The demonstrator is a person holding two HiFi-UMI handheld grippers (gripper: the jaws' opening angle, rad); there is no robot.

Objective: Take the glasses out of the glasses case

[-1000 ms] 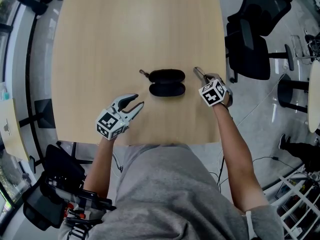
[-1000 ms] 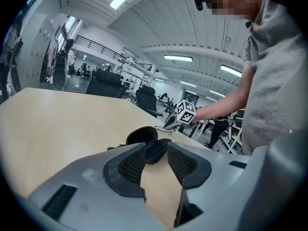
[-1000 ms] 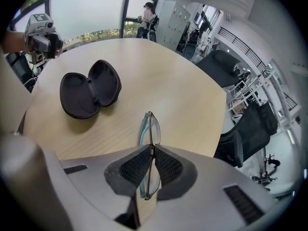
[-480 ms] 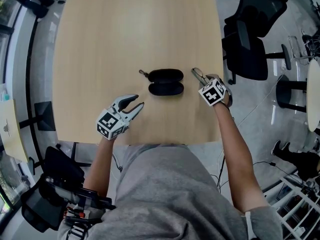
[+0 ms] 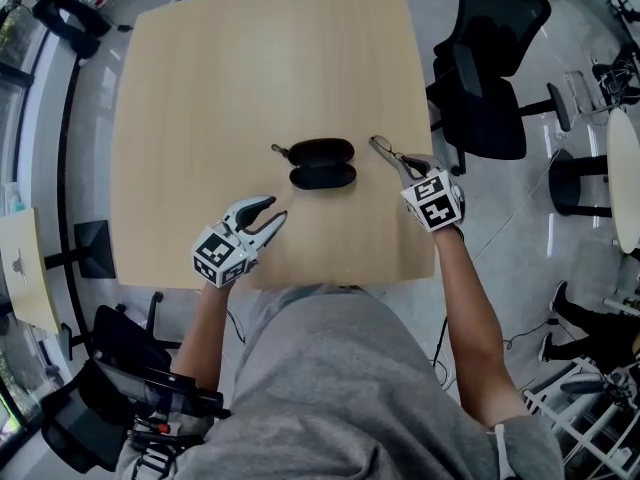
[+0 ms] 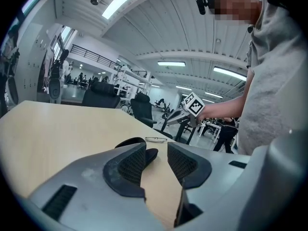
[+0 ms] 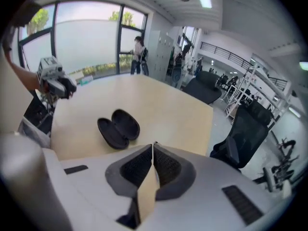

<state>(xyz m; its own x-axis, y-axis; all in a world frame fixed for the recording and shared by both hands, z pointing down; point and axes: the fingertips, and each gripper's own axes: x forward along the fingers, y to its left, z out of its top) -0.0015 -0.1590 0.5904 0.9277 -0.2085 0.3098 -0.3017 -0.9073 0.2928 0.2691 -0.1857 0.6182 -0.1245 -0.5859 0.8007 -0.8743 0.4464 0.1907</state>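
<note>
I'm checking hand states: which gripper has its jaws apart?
The left gripper: its jaws stand apart with nothing between them. The right gripper has just been closing, and its jaws now meet with nothing seen between them.

We see the black glasses case [image 5: 322, 163] lying open on the wooden table [image 5: 200, 88], its two oval shells hinged side by side, hollows up and empty. The thin-framed glasses [image 6: 155, 139] lie on the tabletop just beside it, outside the case.

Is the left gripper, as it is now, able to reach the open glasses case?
Probably yes. The left gripper is open and empty, and only bare table lies between it and the glasses case.
</note>
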